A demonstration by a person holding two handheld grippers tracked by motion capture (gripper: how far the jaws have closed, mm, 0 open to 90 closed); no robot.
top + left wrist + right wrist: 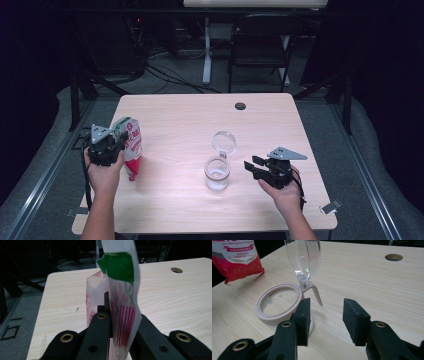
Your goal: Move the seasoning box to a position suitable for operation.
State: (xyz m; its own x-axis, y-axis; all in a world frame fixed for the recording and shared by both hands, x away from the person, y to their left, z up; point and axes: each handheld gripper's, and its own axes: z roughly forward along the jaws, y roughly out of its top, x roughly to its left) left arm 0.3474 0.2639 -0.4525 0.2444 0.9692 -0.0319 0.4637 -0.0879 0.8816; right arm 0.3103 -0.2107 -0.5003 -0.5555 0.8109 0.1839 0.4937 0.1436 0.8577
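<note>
A red-and-white bag [131,147] with a green patch near its top hangs at the table's left, its lower end just above the wood. My left gripper [119,142] is shut on the bag's upper edge; in the left gripper view the bag [122,312] is pinched between the two black jaws. A clear jar [217,173] with a pale rim stands at mid table, its hinged clear lid [224,142] flipped up and open. A thin layer of white grains lies inside the jar [277,302]. My right gripper [253,165] stands open just right of the jar, nothing between its pads [355,320].
The wooden table [190,115] has a round cable hole [240,106] near its far edge. A black chair [260,45] and a white desk leg stand beyond the table. A clip [331,206] sits at the front right corner.
</note>
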